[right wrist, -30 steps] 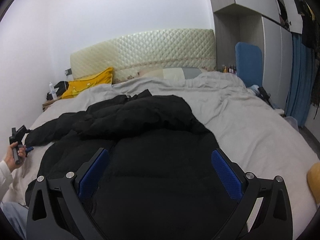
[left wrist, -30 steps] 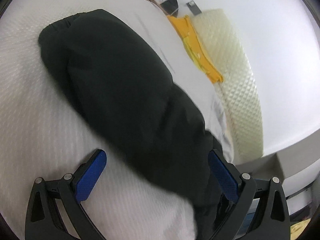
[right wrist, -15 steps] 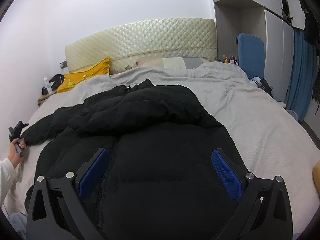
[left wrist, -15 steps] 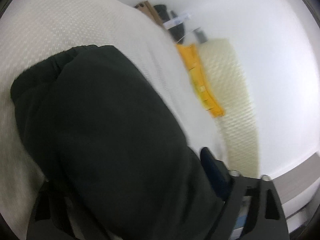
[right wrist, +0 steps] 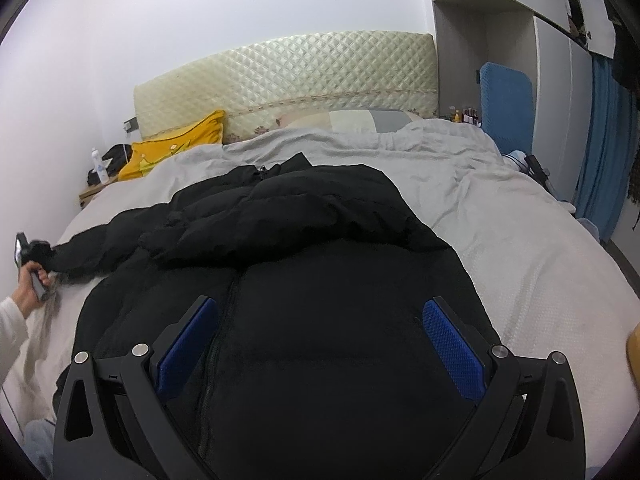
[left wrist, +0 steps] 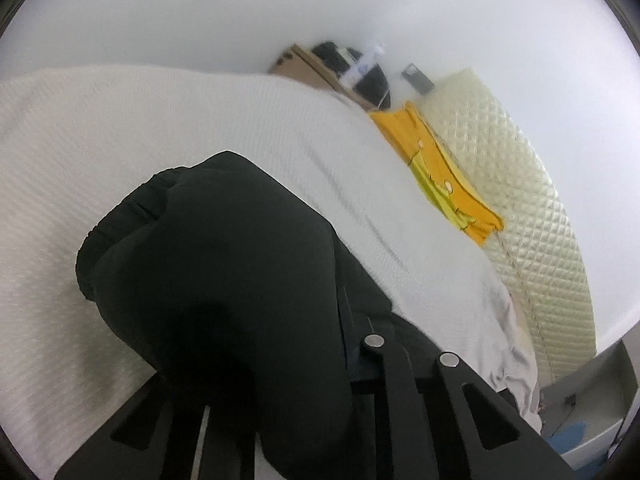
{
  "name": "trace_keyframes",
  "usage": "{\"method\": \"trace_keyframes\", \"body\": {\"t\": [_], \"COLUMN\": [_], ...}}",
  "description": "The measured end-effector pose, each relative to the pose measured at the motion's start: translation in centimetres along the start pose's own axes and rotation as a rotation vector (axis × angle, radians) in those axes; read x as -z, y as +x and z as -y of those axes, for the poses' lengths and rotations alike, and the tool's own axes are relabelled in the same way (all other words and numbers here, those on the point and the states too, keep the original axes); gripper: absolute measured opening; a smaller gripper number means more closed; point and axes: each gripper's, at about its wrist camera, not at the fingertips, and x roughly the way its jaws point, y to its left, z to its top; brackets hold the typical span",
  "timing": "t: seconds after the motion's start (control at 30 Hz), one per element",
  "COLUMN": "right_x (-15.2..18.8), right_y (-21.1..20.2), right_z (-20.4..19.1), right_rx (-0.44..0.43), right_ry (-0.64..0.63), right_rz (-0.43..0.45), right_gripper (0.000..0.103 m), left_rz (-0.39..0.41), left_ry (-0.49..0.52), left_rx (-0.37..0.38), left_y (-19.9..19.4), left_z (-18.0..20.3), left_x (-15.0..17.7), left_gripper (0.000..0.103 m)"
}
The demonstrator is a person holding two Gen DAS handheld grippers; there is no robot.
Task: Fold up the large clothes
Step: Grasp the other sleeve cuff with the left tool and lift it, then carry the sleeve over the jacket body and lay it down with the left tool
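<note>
The right gripper (right wrist: 318,340) had its blue-padded fingers (right wrist: 452,350) spread wide apart, hovering over the lower body of the black puffer jacket (right wrist: 320,280) with nothing between them. The left gripper (left wrist: 304,360) was closed on the jacket's sleeve (left wrist: 208,272); the padded cuff bulged up over the fingers and hid the pads, and only the black linkage on one side showed against the cloth. In the right wrist view that same gripper (right wrist: 34,256) sat at the sleeve's end, held in the person's hand (right wrist: 30,284), out beyond the jacket's left edge. The jacket lay spread on the grey bedcover (right wrist: 520,248), zip front up, collar toward the headboard, its other sleeve folded across the chest. Beyond the jacket's collar stood the cream quilted headboard (right wrist: 288,76). A yellow pillow (right wrist: 176,152) lay left of the collar against the headboard, and a bedside table (right wrist: 90,192) with a bottle (right wrist: 98,166) stood farther left. A blue cushioned panel (right wrist: 506,104) stood to the right of the headboard
</note>
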Motion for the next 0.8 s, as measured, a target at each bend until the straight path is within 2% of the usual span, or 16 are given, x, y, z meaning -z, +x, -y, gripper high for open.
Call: {"method": "trace_keyframes", "body": {"t": [0.23, 0.43, 0.5, 0.8], "right_x": [0.1, 0.3, 0.3, 0.1], "right_y": [-1.2, -2.4, -2.8, -4.3], "right_z": [0.0, 0.7, 1.0, 3.1], "right_rx": [-0.038, -0.054, -0.071, -0.114], "right_ry": [-0.037, -0.051, -0.05, -0.032], "right_rz": [0.024, 0.049, 0.051, 0.076], "right_gripper": [0.103, 0.103, 0.103, 0.103], "left_rz": [0.061, 0.093, 0.108, 0.128], "left_ry": [0.062, 0.177, 0.235, 0.339], "left_rx": [-0.004, 0.005, 0.011, 0.086], "left_y": [-6.1, -11.8, -13.7, -20.9], "left_z": [5.9, 13.3, 16.3, 27.0], "left_x": [-1.4, -2.3, -1.8, 1.0], "left_gripper": [0.008, 0.008, 0.008, 0.007]}}
